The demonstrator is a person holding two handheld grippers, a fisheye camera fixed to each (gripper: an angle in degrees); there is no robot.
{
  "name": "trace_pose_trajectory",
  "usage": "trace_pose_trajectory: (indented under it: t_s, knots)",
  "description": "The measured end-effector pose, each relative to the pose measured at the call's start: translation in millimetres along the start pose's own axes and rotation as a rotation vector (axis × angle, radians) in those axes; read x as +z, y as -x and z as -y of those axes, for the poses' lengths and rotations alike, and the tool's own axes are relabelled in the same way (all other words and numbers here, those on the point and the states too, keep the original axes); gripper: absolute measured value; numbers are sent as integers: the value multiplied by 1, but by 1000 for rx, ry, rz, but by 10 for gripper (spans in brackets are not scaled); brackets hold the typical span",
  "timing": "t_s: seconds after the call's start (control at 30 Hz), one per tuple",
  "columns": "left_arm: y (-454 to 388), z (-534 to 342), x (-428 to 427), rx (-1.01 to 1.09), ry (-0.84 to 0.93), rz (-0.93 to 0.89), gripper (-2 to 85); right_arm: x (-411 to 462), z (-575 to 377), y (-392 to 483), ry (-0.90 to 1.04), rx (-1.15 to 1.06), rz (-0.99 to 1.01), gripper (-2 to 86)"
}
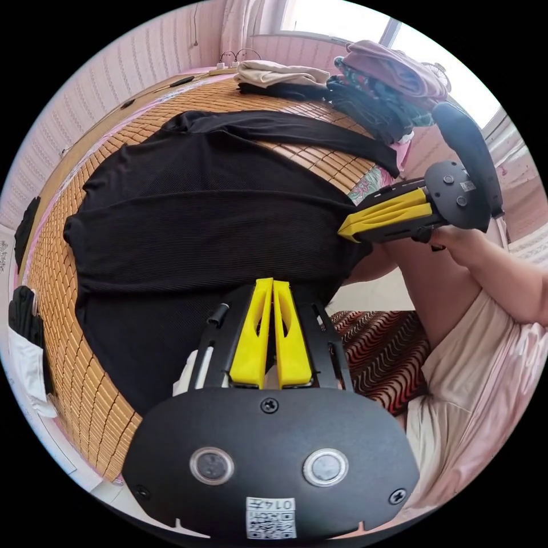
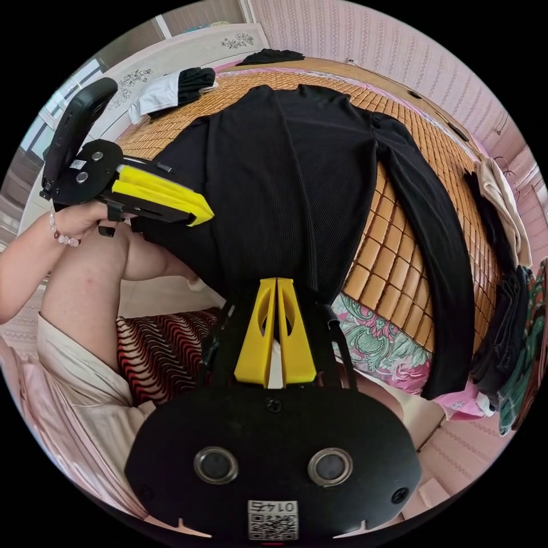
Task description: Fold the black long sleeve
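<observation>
The black long sleeve (image 1: 194,222) lies spread on a bamboo mat (image 1: 68,365) over the bed, its hem at the near edge, one sleeve already laid across the body and the other sleeve (image 2: 439,245) stretched out toward 4 o'clock in the right gripper view; the left gripper (image 1: 273,282) has its yellow jaws drawn together at the hem, and they seem to pinch the cloth, though the fabric between them is hard to make out; the right gripper (image 2: 276,281) stands the same way, jaws narrow and tips sunk at the hem edge, probably nipping it; to do this step well, I judge both grips should bite through all layers at the hem, keep level with each other, and carry the hem toward the collar at one pace, so the fold line runs straight and the tucked sleeve does not slip; the left gripper view shows a pile of clothes (image 1: 377,85) at 1 o'clock near the window; the right gripper view instead shows the collar (image 2: 302,91) at 12 o'clock, a folded white and black garment (image 2: 171,88) at 11 o'clock, and the floral bedding (image 2: 377,342) under the mat edge.
</observation>
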State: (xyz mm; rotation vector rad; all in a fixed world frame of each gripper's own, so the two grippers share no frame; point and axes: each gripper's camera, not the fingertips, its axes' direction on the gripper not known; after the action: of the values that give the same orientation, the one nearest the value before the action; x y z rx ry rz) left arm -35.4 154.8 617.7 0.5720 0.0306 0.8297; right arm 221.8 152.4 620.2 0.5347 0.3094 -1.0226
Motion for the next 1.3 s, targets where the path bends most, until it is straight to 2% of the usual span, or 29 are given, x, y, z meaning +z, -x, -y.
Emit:
trace_pose_trajectory:
  t_s: [0.17, 0.37, 0.63, 0.7, 0.77, 0.97, 1.1, 1.2, 1.3]
  knots:
    - [-24, 13, 7, -4, -21, 18, -10, 1, -35, -6, -29, -3, 25, -2]
    - [-50, 27, 33, 33, 74, 79, -10, 5, -74, -17, -34, 20, 73, -2]
    - [-62, 32, 42, -19, 56, 41, -10, -5, -131, -30, -98, 57, 119, -1]
    - [-68, 33, 35, -22, 4, 25, -9, -18, -150, -37, -192, 104, 67, 0]
    - [-72, 36, 25, -19, -62, 7, -9, -45, -177, -53, -326, 230, -78, 3]
    - [-81, 69, -8, -17, -350, -32, 25, -117, -245, -126, -560, 543, -445, 56]
    - [-90, 101, -10, 57, -544, -147, 114, -98, -293, -182, -516, 826, -476, 89]
    - [-95, 134, 0, 49, -537, -220, 140, -76, -325, -196, -474, 920, -467, 113]
    - [-106, 170, 13, 73, -498, -194, 141, -85, -334, -210, -491, 906, -493, 125]
